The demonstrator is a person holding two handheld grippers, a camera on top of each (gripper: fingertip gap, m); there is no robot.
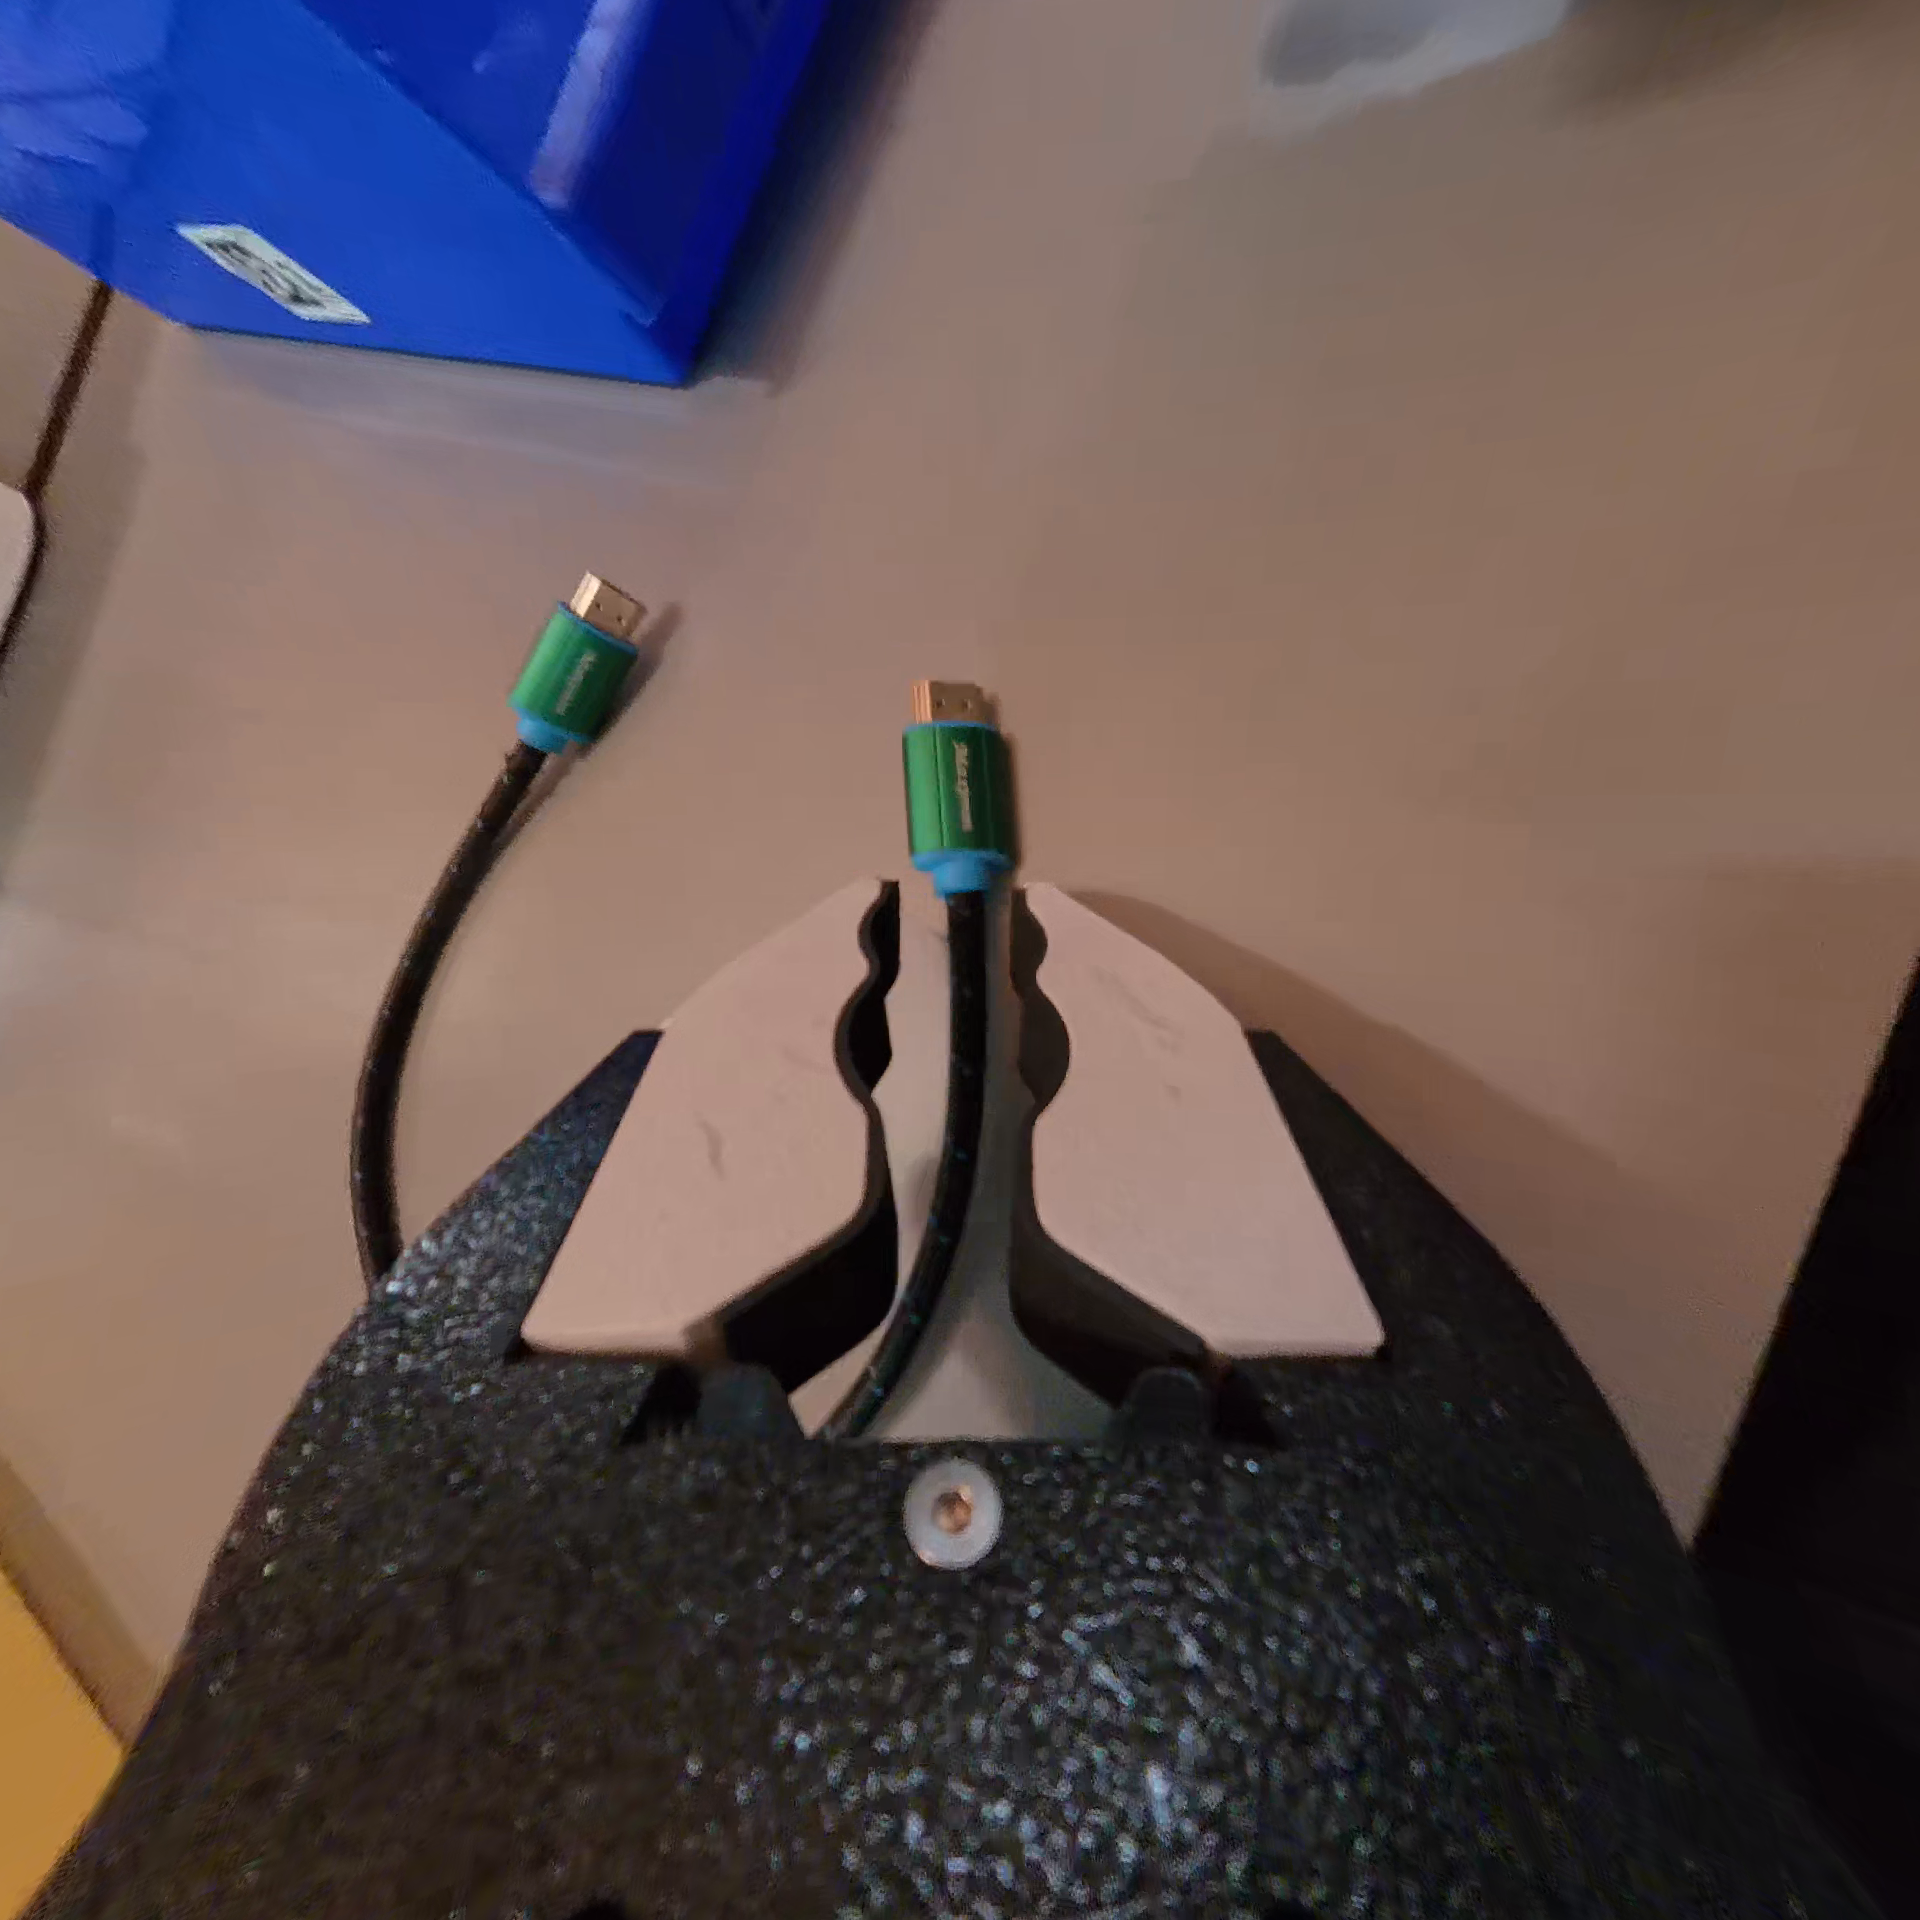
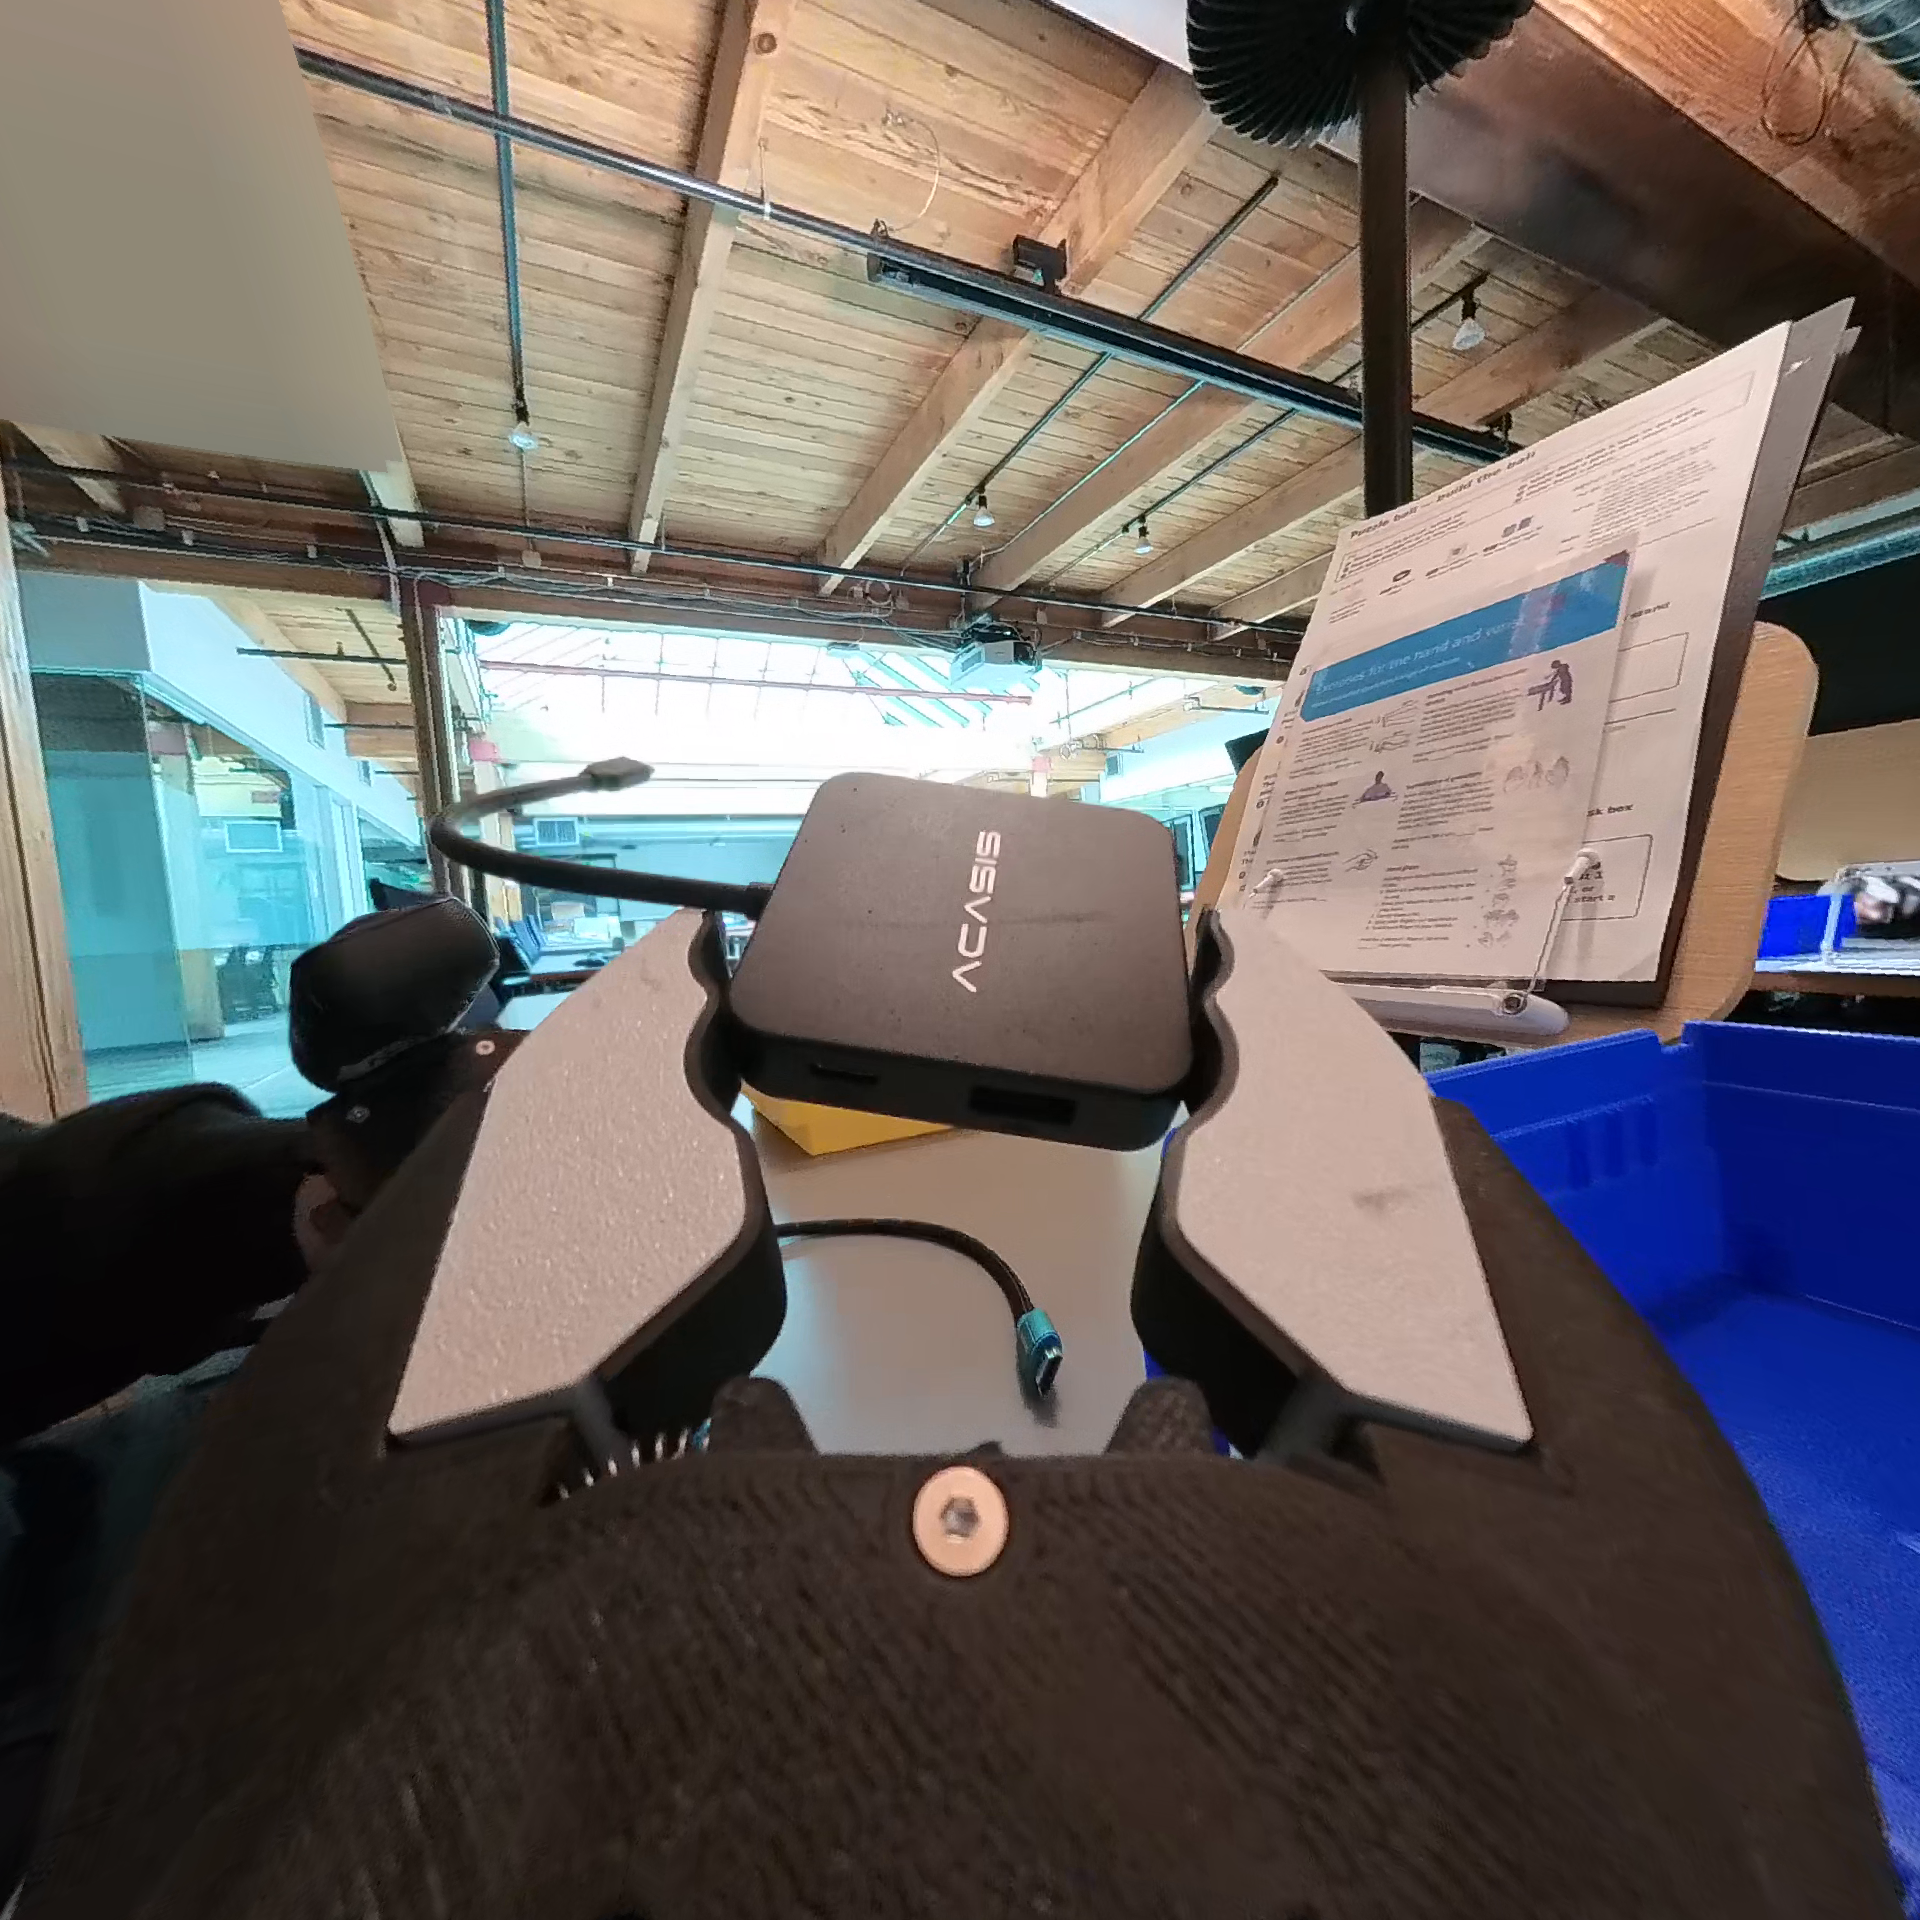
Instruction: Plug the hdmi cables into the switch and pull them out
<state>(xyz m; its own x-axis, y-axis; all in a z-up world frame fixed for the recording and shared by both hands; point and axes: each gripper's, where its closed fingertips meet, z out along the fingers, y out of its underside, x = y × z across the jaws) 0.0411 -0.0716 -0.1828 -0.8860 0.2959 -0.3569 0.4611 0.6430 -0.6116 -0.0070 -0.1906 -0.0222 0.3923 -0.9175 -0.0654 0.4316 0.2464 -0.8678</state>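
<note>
Switch held up in our right gripper, both HDMI plugs loose.

Our right gripper point(image 2: 956, 997) clamps the black switch point(image 2: 961, 935) above the counter point(image 2: 925, 1340). Our left gripper point(image 1: 954, 909), jaws narrowly parted, straddles one HDMI cable point(image 1: 961, 1091) without touching; the second plug point(image 1: 575, 670) lies on the counter beside it, near a blue bin point(image 1: 416, 177).

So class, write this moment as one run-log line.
left gripper: open around cable, plug ahead | right gripper: holding switch aloft | second plug: on table | nothing plugged
</note>
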